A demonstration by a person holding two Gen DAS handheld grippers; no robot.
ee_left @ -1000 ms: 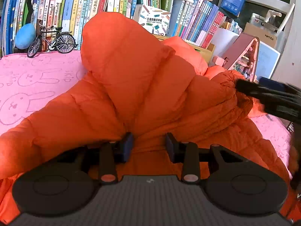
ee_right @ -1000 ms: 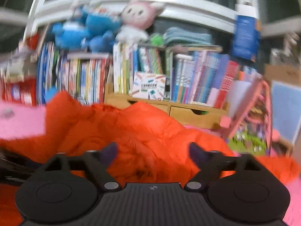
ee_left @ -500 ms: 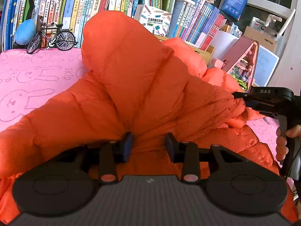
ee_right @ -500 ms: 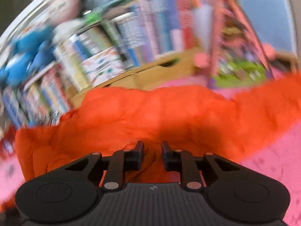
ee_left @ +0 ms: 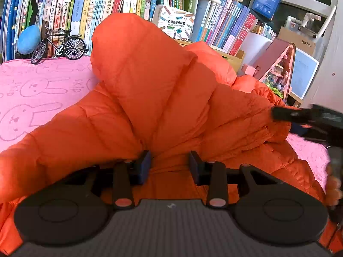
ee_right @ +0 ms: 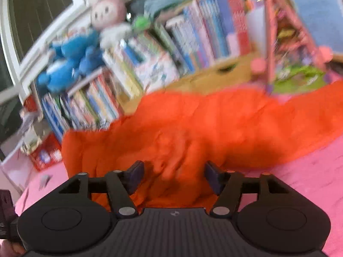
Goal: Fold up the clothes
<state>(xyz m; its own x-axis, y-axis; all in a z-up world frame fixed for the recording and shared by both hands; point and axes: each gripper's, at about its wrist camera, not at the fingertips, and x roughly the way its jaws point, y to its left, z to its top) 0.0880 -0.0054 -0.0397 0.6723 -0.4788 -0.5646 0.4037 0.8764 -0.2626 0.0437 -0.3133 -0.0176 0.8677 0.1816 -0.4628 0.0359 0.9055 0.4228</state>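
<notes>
The puffy orange quilted jacket [ee_left: 163, 98] ahead of the left gripper has a smooth, faintly shiny shell. Left of it, the pink bunny-embossed towelling cloth [ee_left: 32, 90] looks soft, nappy and matt.

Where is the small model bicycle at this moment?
In the left wrist view, the model bicycle stands at the upper left, in front of the row of books, beside a blue ball, behind the pink cloth.
</notes>
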